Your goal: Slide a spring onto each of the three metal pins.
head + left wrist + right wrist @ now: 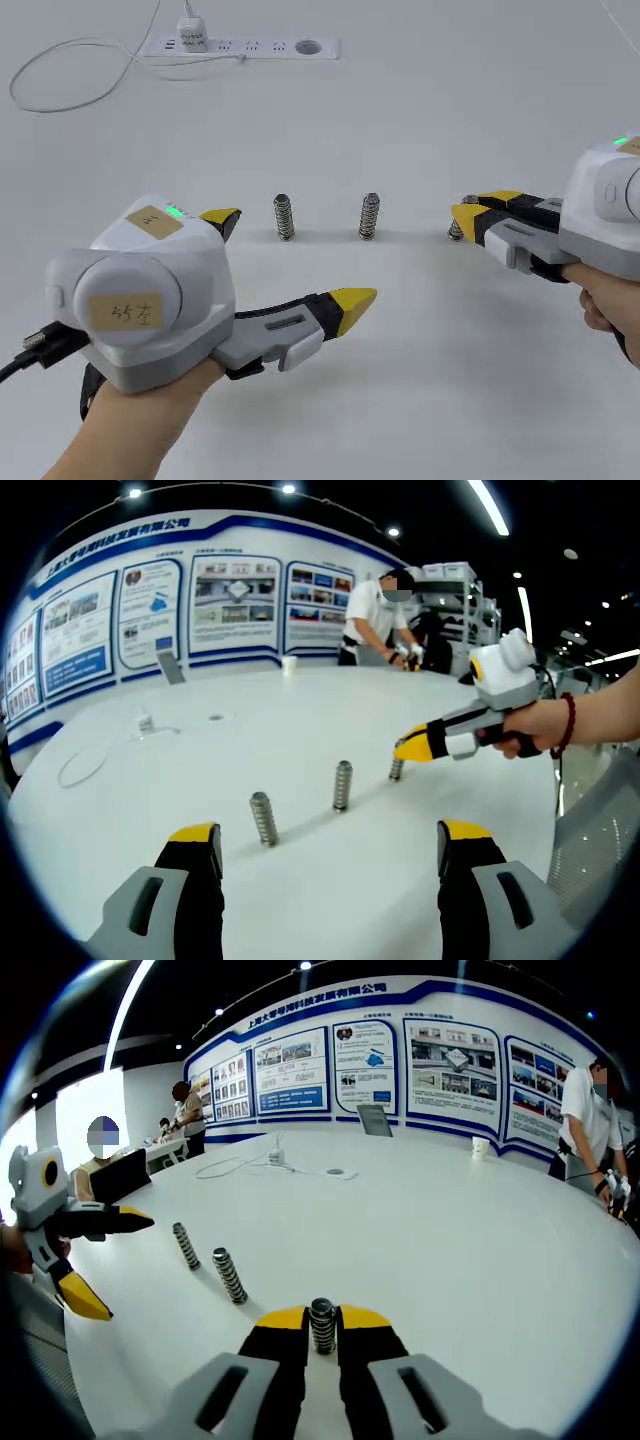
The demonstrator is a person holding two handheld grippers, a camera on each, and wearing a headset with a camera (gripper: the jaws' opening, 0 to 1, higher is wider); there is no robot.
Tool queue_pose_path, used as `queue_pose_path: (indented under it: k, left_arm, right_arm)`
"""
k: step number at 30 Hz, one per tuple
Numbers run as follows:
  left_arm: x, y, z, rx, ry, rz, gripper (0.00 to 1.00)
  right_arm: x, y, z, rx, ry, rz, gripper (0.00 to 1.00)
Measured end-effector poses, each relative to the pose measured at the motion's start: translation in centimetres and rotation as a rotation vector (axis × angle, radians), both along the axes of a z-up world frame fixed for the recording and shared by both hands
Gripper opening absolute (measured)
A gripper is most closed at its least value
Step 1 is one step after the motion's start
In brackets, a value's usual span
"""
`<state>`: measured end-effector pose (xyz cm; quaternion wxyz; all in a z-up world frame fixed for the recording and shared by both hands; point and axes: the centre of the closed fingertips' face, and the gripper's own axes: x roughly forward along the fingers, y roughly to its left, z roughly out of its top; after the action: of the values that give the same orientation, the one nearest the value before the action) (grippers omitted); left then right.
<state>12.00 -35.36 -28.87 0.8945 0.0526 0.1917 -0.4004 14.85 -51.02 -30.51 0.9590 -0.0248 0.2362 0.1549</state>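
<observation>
Fingers of the right gripper (478,208) clench the third grey coiled metal spring (321,1318), upright on the white worktop (400,350). The left gripper (295,255) gapes, released. The middle spring (369,216) and end spring (284,217) look seated. Likely the last step: seat it fully, then let go.

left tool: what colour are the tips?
Yellow tips on the left tool, black behind them. Shows best in the left gripper view.

Left gripper (288,258): jaws spread wide, held roughly level in the left hand (140,405). Right gripper (470,212): jaws nearly together, closed on a spring (321,1325), held in the right hand (603,300).
</observation>
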Motion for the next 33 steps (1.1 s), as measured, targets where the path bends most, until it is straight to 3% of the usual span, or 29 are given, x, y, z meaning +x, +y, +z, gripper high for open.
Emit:
queue_pose_path:
  k: [15, 25, 33]
  left_arm:
    - [0.5, 0.7, 0.2, 0.005, 0.014, 0.023, 0.89]
    - [0.5, 1.3, 1.1, 0.015, 0.008, 0.029, 0.91]
    - [0.1, 1.7, 1.8, 0.024, 0.002, 0.026, 0.91]
  right_arm:
    - [-0.7, 0.4, 1.8, 0.034, -0.022, 0.004, 0.25]
    - [-2.1, 0.5, 2.9, 0.06, -0.026, 0.018, 0.42]
    - [-3.5, 0.8, 3.1, 0.076, 0.007, 0.024, 0.53]
